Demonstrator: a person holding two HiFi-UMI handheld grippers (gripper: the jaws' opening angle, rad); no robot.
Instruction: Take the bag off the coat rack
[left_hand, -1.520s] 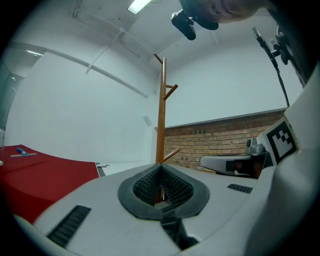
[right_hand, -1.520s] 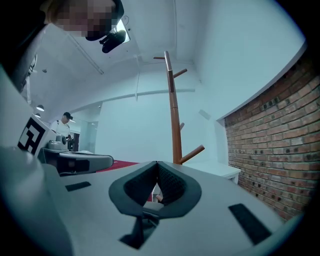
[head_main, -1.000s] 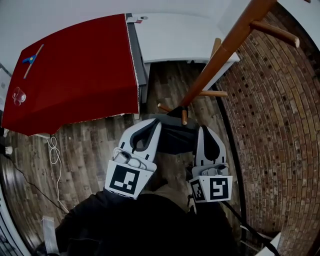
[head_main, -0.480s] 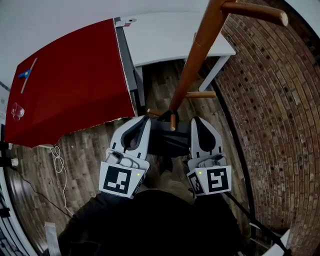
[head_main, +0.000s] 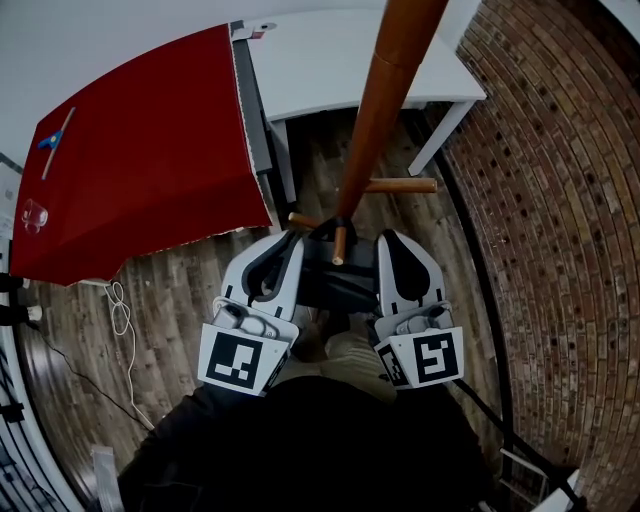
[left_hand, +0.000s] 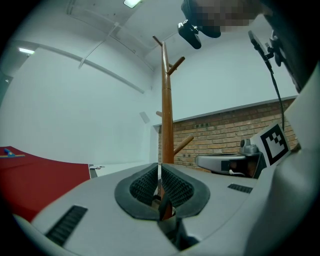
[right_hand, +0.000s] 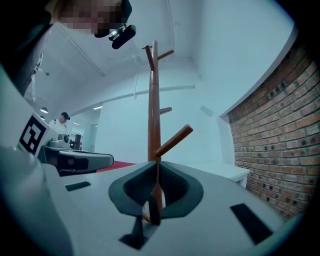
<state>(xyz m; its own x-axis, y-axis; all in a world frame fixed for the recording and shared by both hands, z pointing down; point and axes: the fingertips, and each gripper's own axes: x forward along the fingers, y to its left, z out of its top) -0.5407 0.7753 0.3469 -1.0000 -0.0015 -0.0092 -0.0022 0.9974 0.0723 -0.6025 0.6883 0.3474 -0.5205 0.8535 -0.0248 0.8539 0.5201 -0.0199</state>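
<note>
Left gripper (head_main: 288, 240) and right gripper (head_main: 386, 240), jaws each pressed shut on the bag (head_main: 335, 283) between them; we see its peg (head_main: 340, 244) just ahead, equally near both

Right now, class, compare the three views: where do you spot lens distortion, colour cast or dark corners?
Head view: fisheye bows the brick wall and the red table edge; the rack looms oversized. Left gripper view: neutral white light, black corners. Right gripper view: teal cast, same vignette.
</note>
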